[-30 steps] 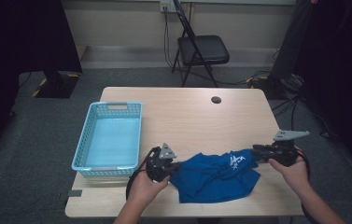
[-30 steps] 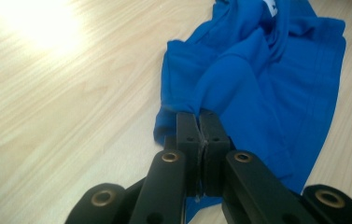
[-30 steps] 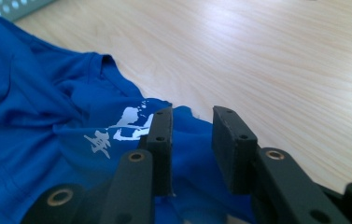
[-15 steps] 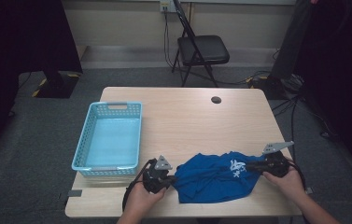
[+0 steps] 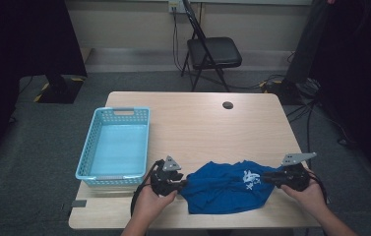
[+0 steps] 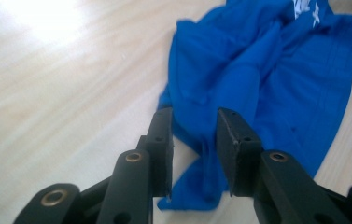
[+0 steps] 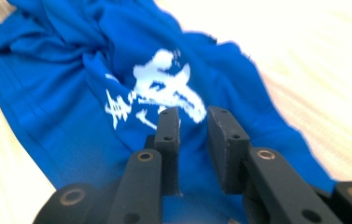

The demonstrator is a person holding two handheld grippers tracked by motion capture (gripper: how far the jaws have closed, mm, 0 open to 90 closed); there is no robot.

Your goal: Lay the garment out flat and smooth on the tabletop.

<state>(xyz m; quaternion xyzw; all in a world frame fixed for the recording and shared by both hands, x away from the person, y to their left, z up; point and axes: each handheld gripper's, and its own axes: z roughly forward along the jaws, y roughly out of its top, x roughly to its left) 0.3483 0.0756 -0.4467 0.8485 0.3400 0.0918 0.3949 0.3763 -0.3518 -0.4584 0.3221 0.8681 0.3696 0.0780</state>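
Observation:
A blue shirt [image 5: 227,187] with a white print lies crumpled on the near part of the wooden table [image 5: 198,123], stretched between my two grippers. My left gripper [image 5: 183,183] is at its left end. In the left gripper view the jaws [image 6: 193,114] stand apart, having just been opening, with a loose fold of the shirt [image 6: 267,79] between them. My right gripper [image 5: 267,178] is at the shirt's right end. Its jaws [image 7: 192,112] have also just been opening and stand apart over the fabric by the white print [image 7: 159,88], not pressing on it.
A light blue plastic basket [image 5: 85,160] stands empty at the table's left, just behind my left hand. A small black round disc [image 5: 228,105] lies near the far edge. A black folding chair [image 5: 213,51] stands beyond the table.
My right hand has come down toward the near edge, and the shirt has sunk flat onto the table. The left hand has stayed put.

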